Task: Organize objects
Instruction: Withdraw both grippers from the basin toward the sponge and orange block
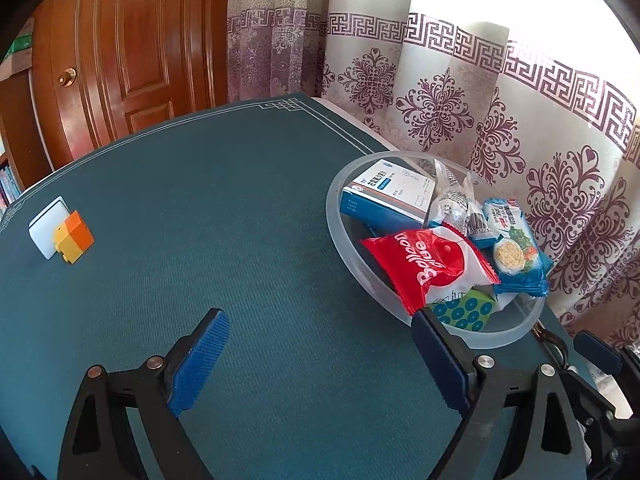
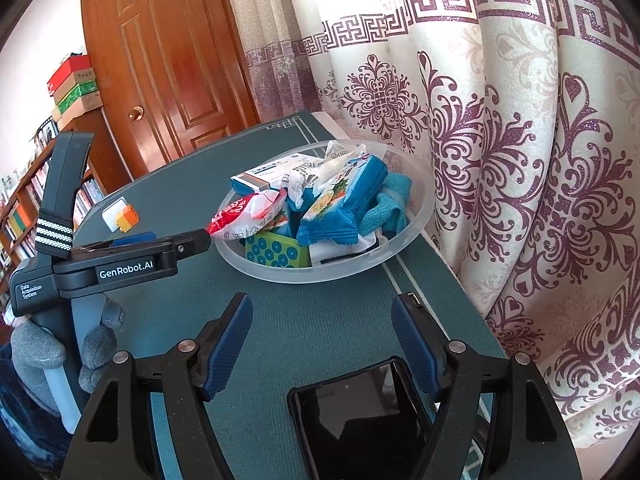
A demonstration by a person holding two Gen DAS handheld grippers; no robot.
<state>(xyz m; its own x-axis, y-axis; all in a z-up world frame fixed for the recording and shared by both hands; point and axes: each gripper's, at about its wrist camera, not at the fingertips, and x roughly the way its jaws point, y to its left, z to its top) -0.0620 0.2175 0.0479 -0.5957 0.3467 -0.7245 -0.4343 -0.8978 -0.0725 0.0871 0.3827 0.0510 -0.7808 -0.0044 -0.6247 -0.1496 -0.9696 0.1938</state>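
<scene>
A clear plastic bowl (image 1: 340,224) stands on the green mat by the curtain, also in the right wrist view (image 2: 424,204). It holds a red Balloon packet (image 1: 428,264), a blue noodle packet (image 1: 516,252), a blue and white box (image 1: 384,196), a green dotted box (image 1: 464,312) and a teal cloth (image 2: 394,200). A white block (image 1: 42,226) with an orange and yellow toy (image 1: 74,242) lies far left. My left gripper (image 1: 320,360) is open and empty, its right finger by the bowl's rim. My right gripper (image 2: 322,344) is open and empty above a black phone (image 2: 360,416).
A patterned curtain (image 1: 520,128) hangs close along the table's right edge. A wooden door (image 1: 128,48) stands behind the table. Bookshelves (image 2: 24,208) with stacked boxes are at the left. The green mat (image 1: 224,216) stretches between the toy and the bowl.
</scene>
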